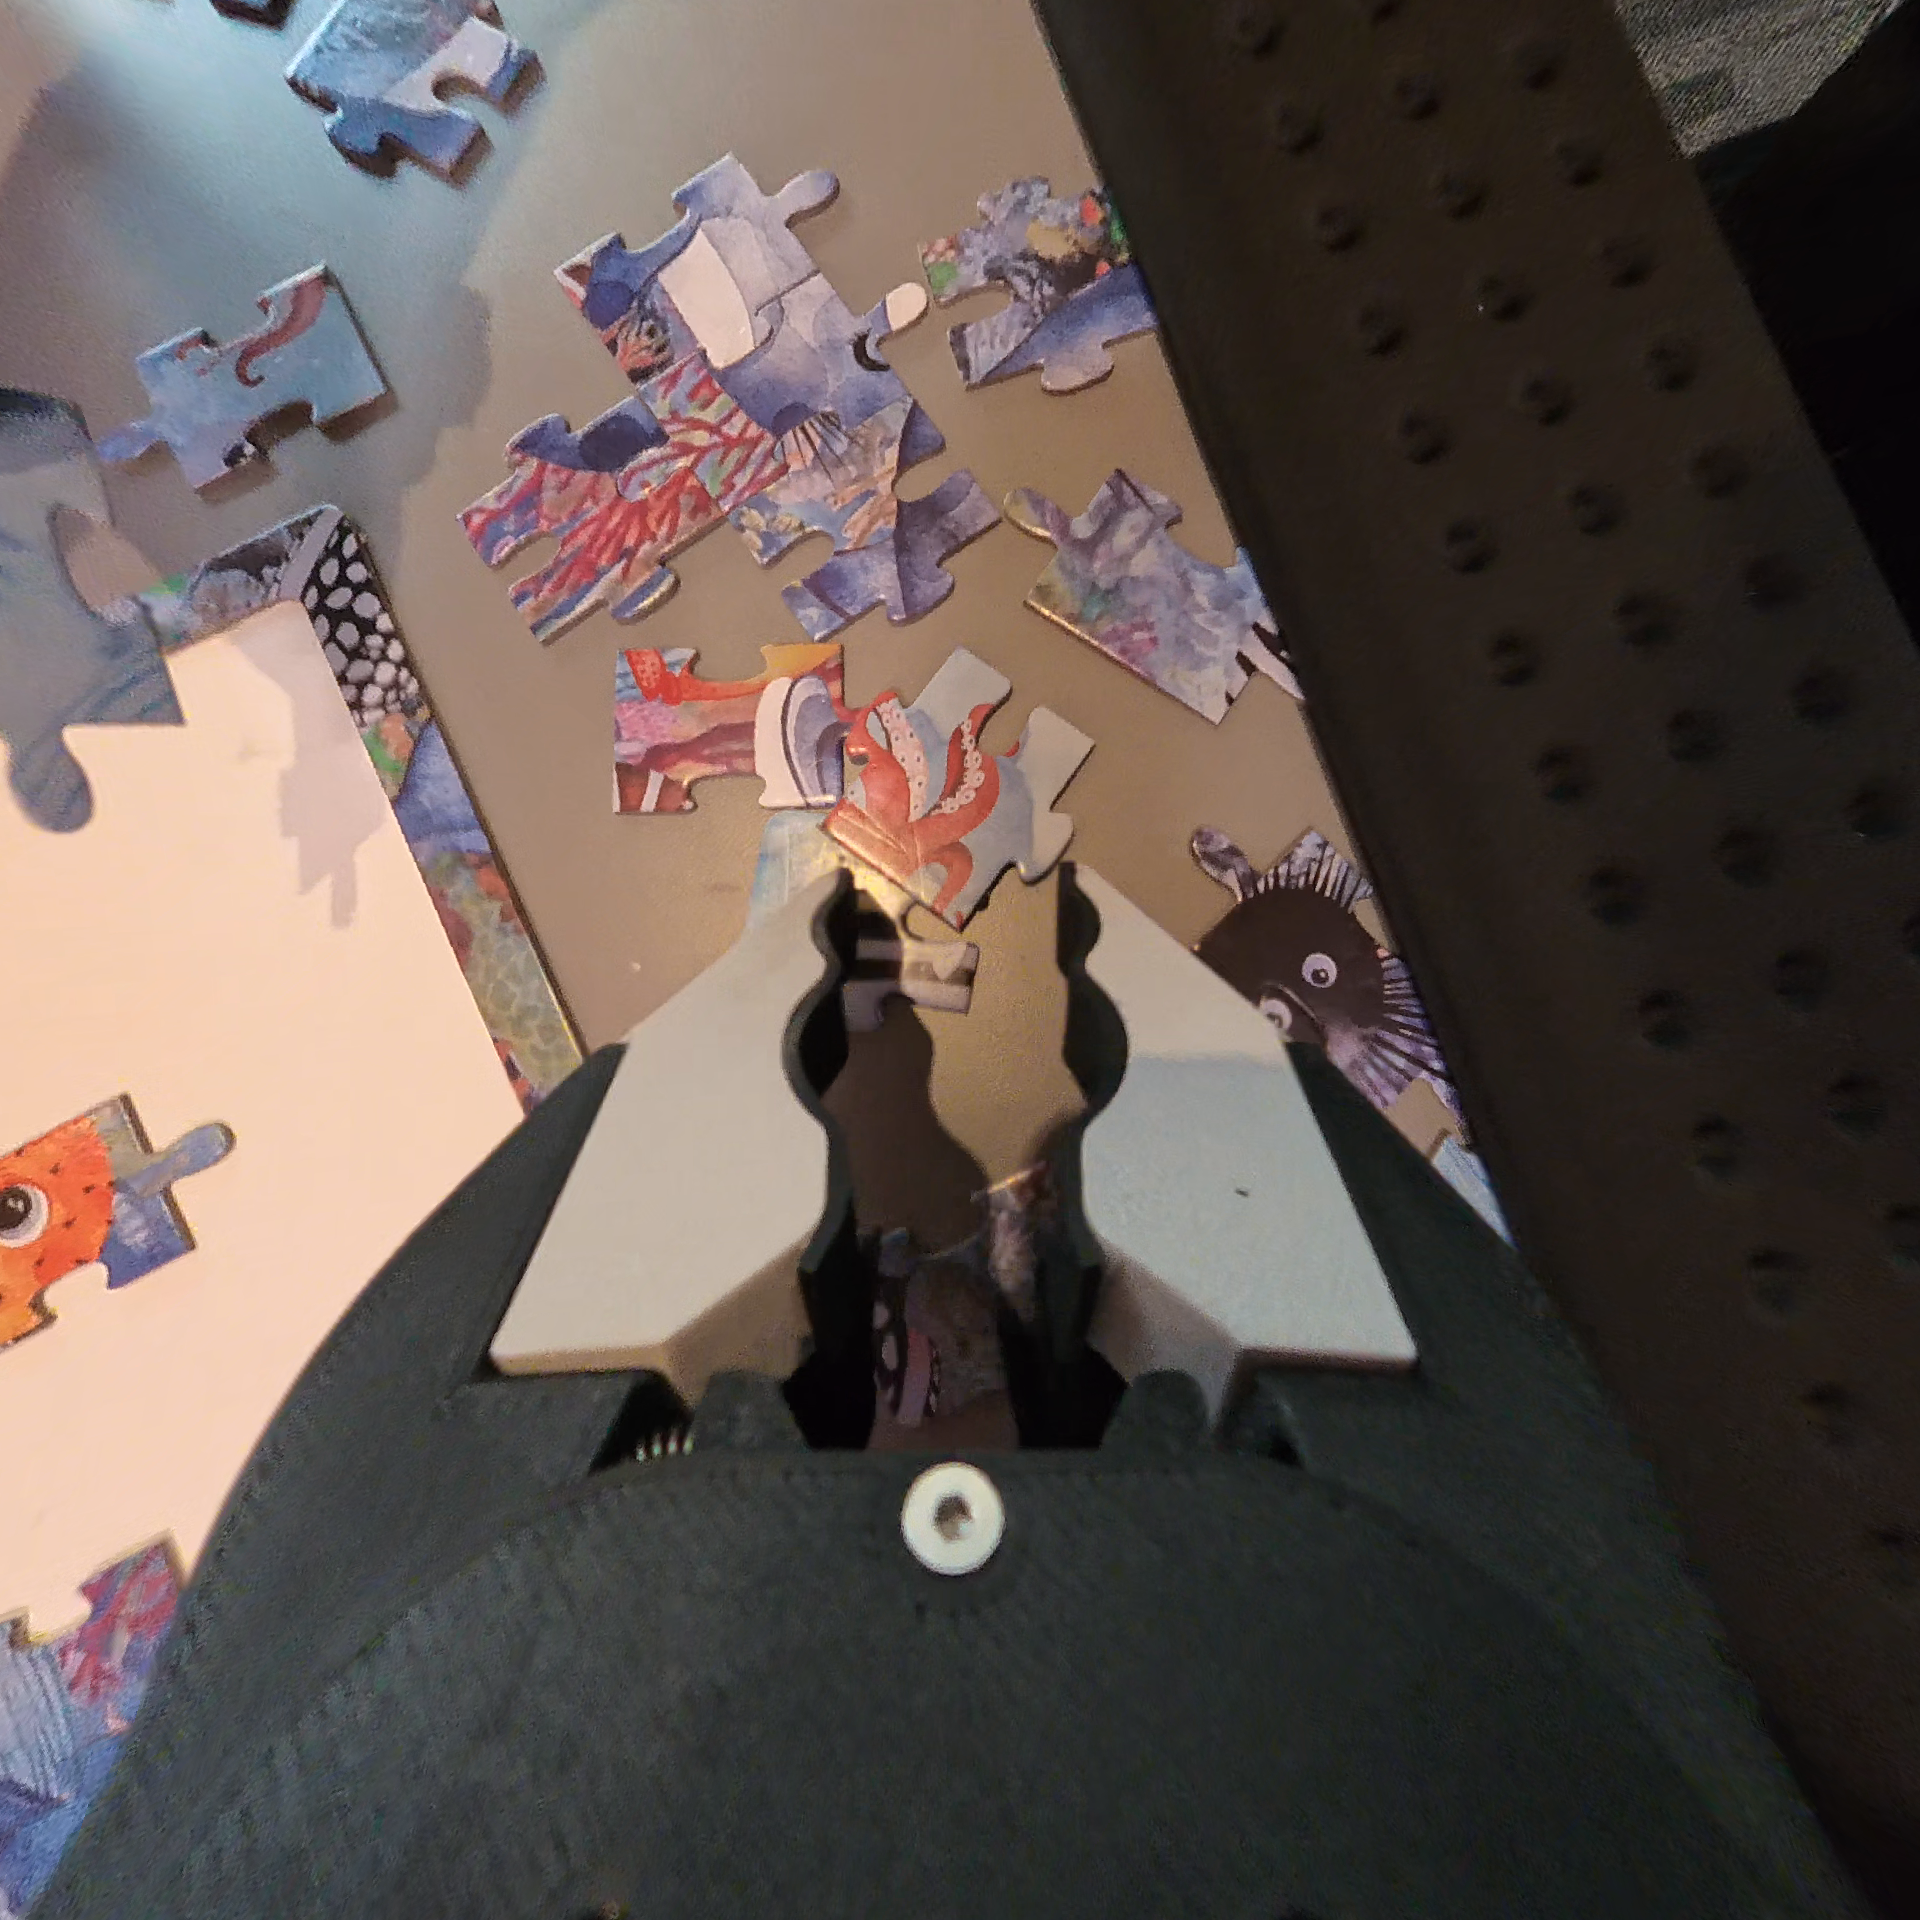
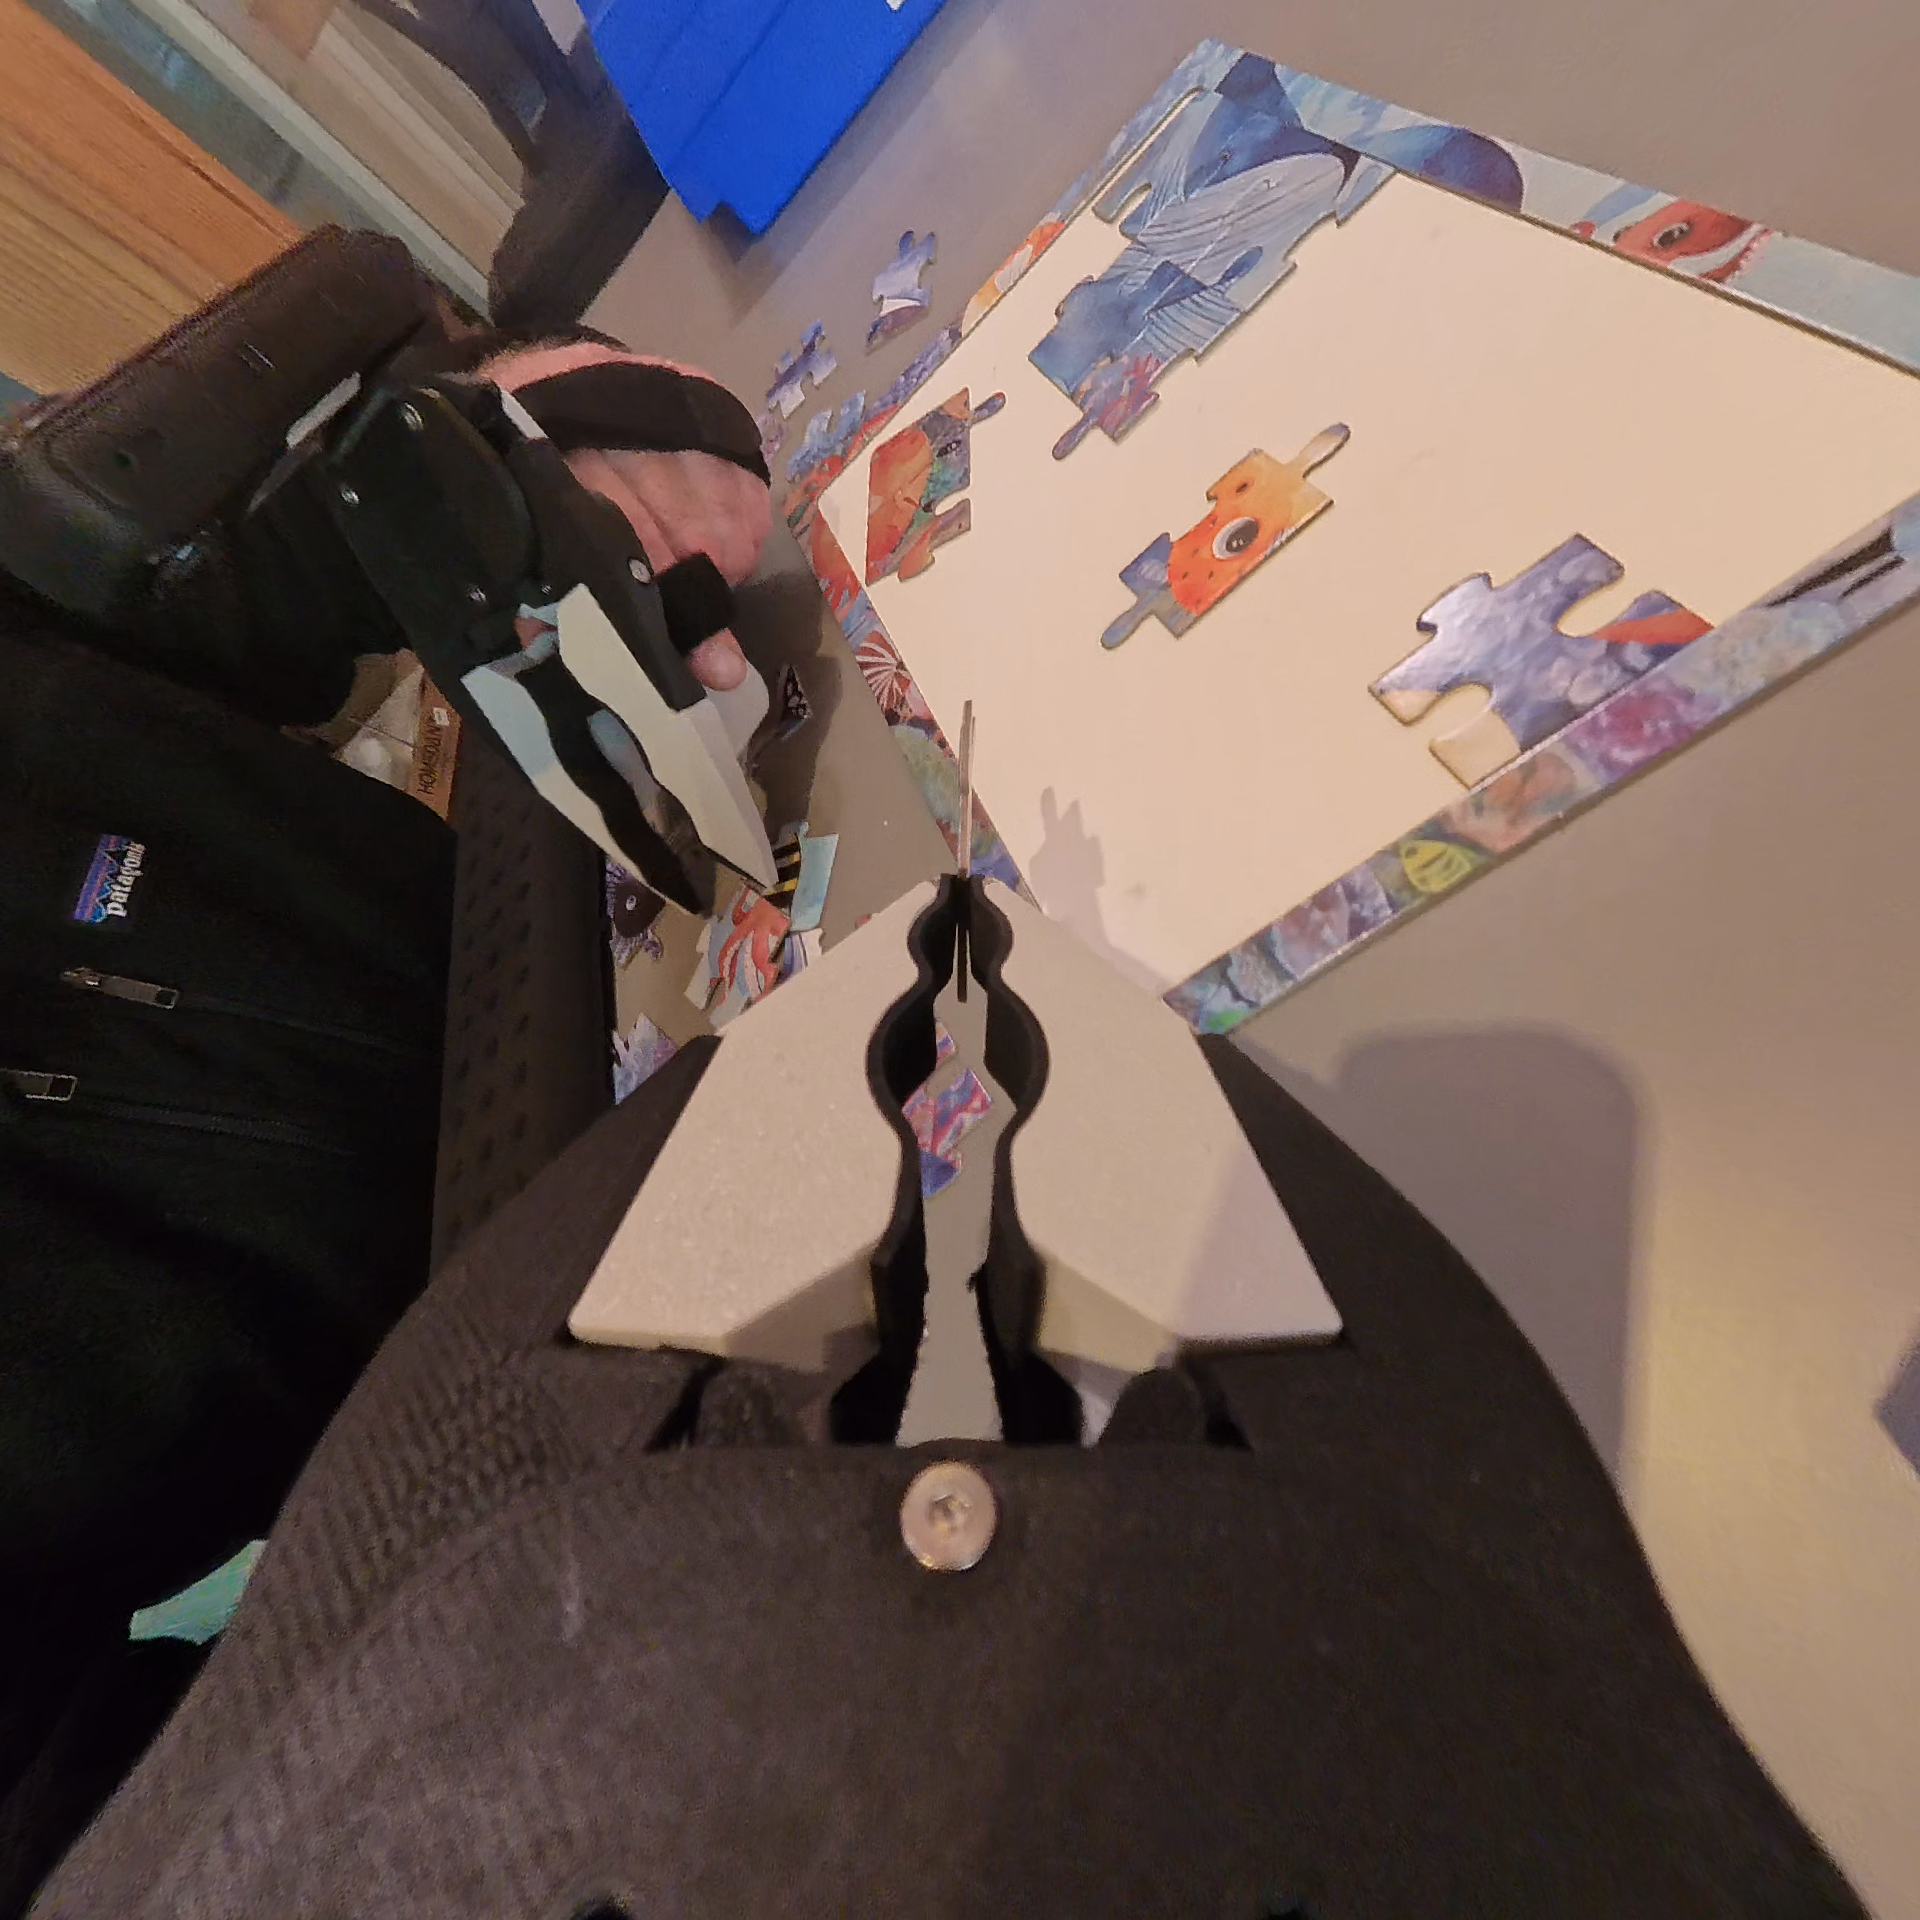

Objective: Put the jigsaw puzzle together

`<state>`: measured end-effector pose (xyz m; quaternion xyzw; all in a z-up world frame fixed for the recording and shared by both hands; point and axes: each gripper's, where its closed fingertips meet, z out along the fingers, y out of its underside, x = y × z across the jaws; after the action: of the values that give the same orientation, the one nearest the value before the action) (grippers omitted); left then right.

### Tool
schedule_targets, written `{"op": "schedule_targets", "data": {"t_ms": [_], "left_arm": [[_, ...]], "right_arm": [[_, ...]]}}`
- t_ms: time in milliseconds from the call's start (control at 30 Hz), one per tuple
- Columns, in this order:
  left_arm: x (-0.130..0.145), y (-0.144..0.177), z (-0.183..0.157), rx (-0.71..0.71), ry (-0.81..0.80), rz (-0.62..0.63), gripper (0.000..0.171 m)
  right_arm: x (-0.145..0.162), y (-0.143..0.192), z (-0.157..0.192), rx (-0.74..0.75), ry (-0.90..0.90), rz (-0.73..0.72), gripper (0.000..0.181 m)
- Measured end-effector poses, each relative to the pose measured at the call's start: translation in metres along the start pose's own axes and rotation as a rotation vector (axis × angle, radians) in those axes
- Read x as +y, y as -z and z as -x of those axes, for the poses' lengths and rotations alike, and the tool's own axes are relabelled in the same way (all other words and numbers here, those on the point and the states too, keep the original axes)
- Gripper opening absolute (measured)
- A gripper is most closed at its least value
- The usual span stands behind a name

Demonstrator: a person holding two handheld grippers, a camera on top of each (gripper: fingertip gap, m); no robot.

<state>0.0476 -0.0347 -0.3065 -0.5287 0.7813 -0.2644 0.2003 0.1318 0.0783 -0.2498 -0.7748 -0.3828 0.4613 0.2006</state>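
Observation:
My left gripper (image 1: 956, 878) is open, its tips on either side of the near corner of an octopus piece (image 1: 935, 795) that lies on the grey table, partly over another piece (image 1: 717, 727). It also shows in the right wrist view (image 2: 732, 891), tips down by that piece (image 2: 758, 940). My right gripper (image 2: 961, 883) is shut on a puzzle piece (image 2: 966, 790) seen edge-on, held upright above the near edge of the puzzle tray (image 2: 1558, 790). The tray (image 1: 208, 935) holds joined whale pieces (image 2: 1195, 260), an orange fish piece (image 2: 1231, 540) and a blue piece (image 2: 1527, 644).
Loose pieces lie on the table: a joined coral cluster (image 1: 717, 426), a black pufferfish piece (image 1: 1320, 977), several blue ones (image 1: 239, 374). A dark perforated chair back (image 1: 1558, 623) stands close on the right. A person's hand (image 2: 686, 509) holds the left gripper. A blue box (image 2: 769, 94) lies far back. My hands' fingertips stand some 15 cm from each other.

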Motion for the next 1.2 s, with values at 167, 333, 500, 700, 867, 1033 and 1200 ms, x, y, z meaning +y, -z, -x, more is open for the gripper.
{"op": "schedule_targets", "data": {"t_ms": [167,333,500,700,867,1033,1200], "left_arm": [[-0.007,-0.012,0.001,0.032,-0.034,0.017,0.050],[-0.009,-0.014,0.001,0.025,-0.023,-0.007,0.049],[-0.008,-0.013,0.001,0.008,-0.003,-0.023,0.048],[-0.006,-0.007,0.008,-0.035,0.003,-0.030,0.048],[-0.008,0.003,0.019,-0.084,0.024,-0.052,0.048],[-0.011,0.013,0.033,-0.145,0.043,-0.084,0.048],[-0.015,0.030,0.054,-0.266,0.063,-0.117,0.047]], "right_arm": [[0.004,-0.003,-0.013,0.022,-0.031,0.002,0.000],[0.004,-0.005,-0.015,0.031,-0.029,-0.002,0.000],[-0.002,-0.002,-0.020,0.060,-0.022,-0.036,0.000],[0.001,-0.004,-0.017,0.043,-0.036,-0.023,0.000],[0.005,-0.004,-0.035,0.147,-0.056,0.001,0.026],[-0.011,0.006,-0.035,0.251,0.056,-0.036,0.045],[-0.029,0.006,-0.011,0.195,0.166,-0.113,0.040]]}}
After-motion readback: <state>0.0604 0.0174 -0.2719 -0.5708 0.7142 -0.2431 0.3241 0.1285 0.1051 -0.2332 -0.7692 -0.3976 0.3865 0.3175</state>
